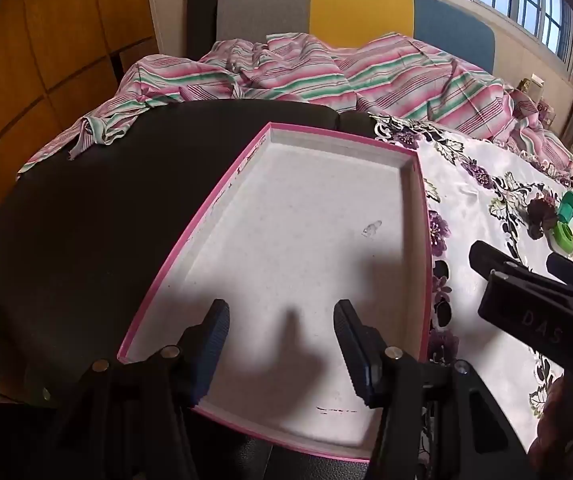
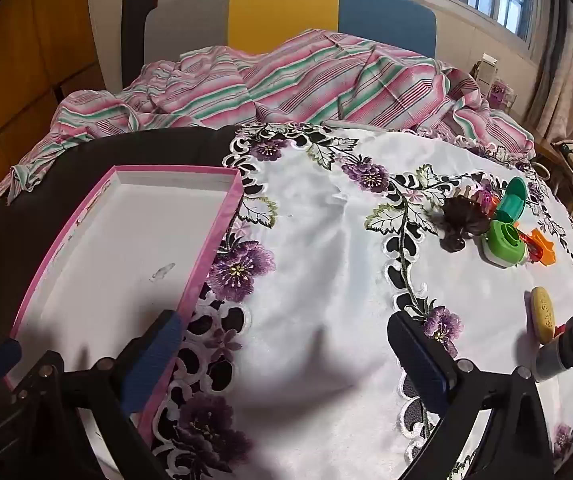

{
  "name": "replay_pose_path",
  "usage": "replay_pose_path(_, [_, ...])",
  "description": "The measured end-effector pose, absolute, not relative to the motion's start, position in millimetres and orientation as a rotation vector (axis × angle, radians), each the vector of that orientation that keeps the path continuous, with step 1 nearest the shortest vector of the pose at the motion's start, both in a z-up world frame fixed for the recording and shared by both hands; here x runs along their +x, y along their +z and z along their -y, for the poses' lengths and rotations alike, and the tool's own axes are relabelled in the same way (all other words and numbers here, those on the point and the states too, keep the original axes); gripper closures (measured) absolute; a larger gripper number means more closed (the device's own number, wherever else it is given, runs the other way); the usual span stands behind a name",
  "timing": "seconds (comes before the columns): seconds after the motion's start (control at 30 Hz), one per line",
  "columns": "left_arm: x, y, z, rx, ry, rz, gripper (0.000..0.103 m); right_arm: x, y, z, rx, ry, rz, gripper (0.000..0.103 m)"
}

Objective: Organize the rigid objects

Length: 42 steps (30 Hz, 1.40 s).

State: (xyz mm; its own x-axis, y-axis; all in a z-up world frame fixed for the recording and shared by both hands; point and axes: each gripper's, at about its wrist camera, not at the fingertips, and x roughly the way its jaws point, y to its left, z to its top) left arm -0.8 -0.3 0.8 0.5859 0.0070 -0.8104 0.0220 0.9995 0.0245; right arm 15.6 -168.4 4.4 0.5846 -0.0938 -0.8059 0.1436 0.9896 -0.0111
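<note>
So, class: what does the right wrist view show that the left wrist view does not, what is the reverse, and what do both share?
Only the right wrist view shows the yellow oval piece and the dark cylinder beside it. Only the left wrist view shows the whole pink-rimmed tray, empty, with the left gripper open above it. Both show the floral tablecloth, the green toy, the striped bedding, and the right gripper, open.

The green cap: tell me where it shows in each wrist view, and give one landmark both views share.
Left wrist view: the green cap sits at the far right edge, on the flowered cloth.
Right wrist view: right of centre, between a dark figure and an orange piece.
Shared landmark: the pink-rimmed tray, empty, left of the cloth.
</note>
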Motion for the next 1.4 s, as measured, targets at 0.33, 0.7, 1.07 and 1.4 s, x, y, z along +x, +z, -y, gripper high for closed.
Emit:
replay_pose_path(0.33, [2, -3, 8, 0.042, -0.011, -0.962, 0.048, 15, 7, 165, 0.042, -0.145, -0.924, 0.000])
replay_pose_path(0.7, [20, 52, -28, -0.095, -0.195, -0.877, 0.058, 11, 17, 188, 0.077, -0.192, -0.893, 0.000])
replay_pose_path(1.07, [18, 50, -23, -0.101, -0.200, -0.891, 0.058, 10, 15, 192, 0.080, -0.181, -0.897, 0.000])
replay_pose_path(1.4, [16, 57, -10, -0.097, -0.301, -0.922, 0.058, 7, 21, 201, 0.089, -0.197, -0.899, 0.000])
